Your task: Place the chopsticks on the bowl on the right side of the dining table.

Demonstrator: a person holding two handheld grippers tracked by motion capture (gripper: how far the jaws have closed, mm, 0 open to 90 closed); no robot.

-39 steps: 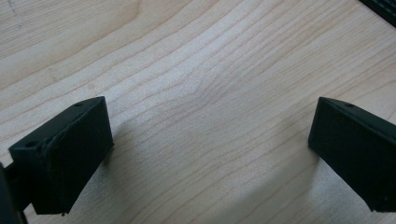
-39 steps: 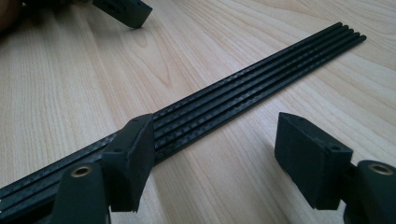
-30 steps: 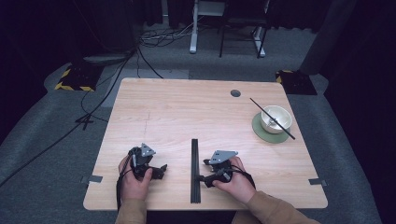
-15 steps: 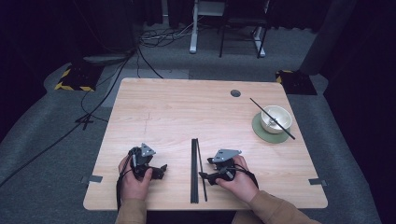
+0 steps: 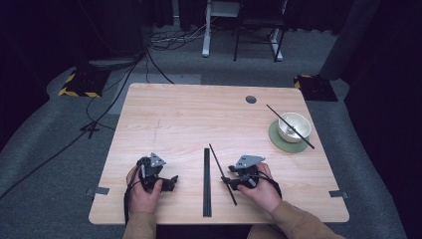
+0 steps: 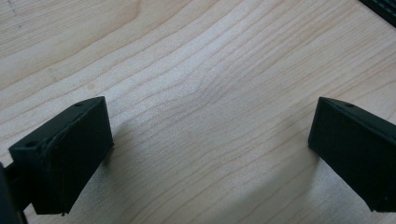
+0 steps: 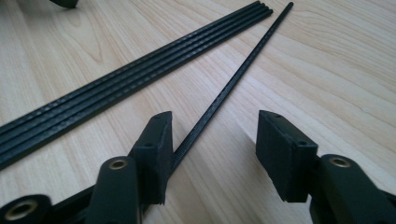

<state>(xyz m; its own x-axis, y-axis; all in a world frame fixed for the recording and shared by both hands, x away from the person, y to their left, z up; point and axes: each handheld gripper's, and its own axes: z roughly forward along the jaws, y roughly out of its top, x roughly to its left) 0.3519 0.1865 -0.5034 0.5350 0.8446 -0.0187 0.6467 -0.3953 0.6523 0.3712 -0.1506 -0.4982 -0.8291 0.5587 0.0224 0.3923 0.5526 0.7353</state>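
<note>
- The right gripper (image 7: 212,140) sits low at the near right of the bench (image 5: 199,114), its jaws open.
- A loose stick (image 7: 233,84) lies on the bench between those jaws, touching the left one, tilted away from the strip (image 5: 207,181) just to its left.
- The left gripper (image 6: 205,154) rests at the near left, jaws wide open over bare wood.
- A bowl (image 5: 293,127) on a mat (image 5: 278,142) stands far right, another stick (image 5: 307,141) across it.

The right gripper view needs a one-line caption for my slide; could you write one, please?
Open right gripper straddles one black chopstick on the wooden table, beside a row of more chopsticks.
</note>
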